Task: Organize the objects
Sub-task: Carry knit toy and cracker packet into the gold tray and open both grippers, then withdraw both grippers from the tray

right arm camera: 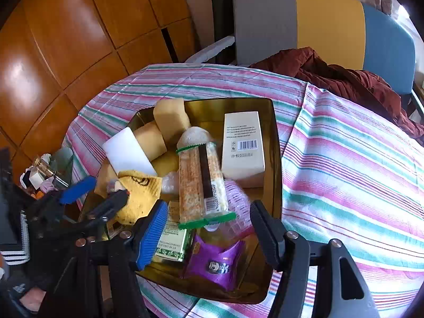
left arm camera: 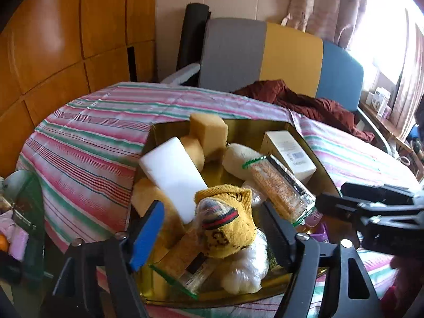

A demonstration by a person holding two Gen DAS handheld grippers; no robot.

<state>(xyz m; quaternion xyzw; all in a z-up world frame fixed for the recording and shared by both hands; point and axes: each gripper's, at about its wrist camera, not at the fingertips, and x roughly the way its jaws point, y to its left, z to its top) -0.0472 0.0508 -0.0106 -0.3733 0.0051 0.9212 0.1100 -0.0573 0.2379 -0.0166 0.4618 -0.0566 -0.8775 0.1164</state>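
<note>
**Gold tin tray, filled, on a striped tabletop**

Striped cloth (right arm camera: 344, 159) in pink, green and white covered the tabletop, with a dark red garment (right arm camera: 339, 76) heaped at its far edge against a chair back (right arm camera: 318, 21) of grey, yellow and blue panels. Wooden panelling (right arm camera: 53, 39) filled the left background.

Near the middle of the cloth stood the gold tin tray (right arm camera: 274, 132), its inner walls mirror-bright. It held, from largest to smallest: a cream carton (right arm camera: 242, 145) with a barcode, lying flat at the far right; a long clear packet of crackers (right arm camera: 201, 177) with green sealed ends, lying lengthwise through the centre; a white foam block (right arm camera: 127, 151) propped at the left; several tan sponges (right arm camera: 169, 122) stacked at the far left corner; a yellow sock (left arm camera: 228, 228) with a red and green band, resting on top of the pile at the near left; a purple snack wrapper (right arm camera: 217, 262) at the near edge; and a green-labelled packet (right arm camera: 172, 238) just beside it.

The left gripper (left arm camera: 212, 228) was held over the near left of the tray, its jaws apart on either side of the yellow sock, the pads not pressing on it. The right gripper (right arm camera: 209, 230) was held over the near right, its jaws likewise apart, with the near end of the cracker packet and the purple wrapper visible between them but not clamped.
</note>
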